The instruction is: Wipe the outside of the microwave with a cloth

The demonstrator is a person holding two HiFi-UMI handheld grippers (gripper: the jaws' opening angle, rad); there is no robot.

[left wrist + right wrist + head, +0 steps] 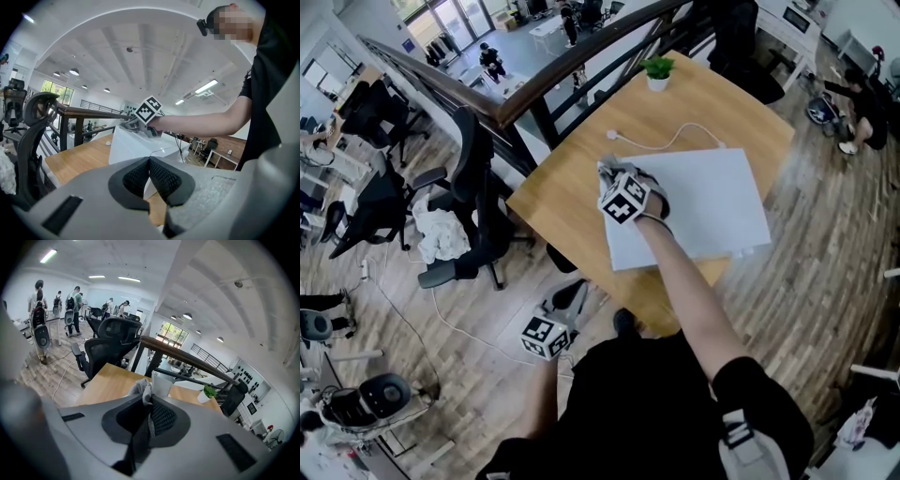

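The white microwave (pixel 703 202) stands on a wooden table (pixel 572 197); I look down on its top. My right gripper (pixel 617 180) rests at the top's near-left corner, shut on a grey cloth (pixel 606 167). In the right gripper view the cloth (pixel 142 387) is pinched between the jaws of the right gripper (pixel 149 403), with the microwave's corner (pixel 161 383) just beyond. My left gripper (pixel 565 302) hangs low by the person's body, off the table. Its view shows the left gripper (pixel 149 161) shut and empty, facing the microwave's side (pixel 133 145).
A white cable (pixel 661 142) and a small potted plant (pixel 657 71) lie behind the microwave. A dark railing (pixel 544 89) runs along the table's far side. Black office chairs (pixel 473 216) stand to the left on the wooden floor.
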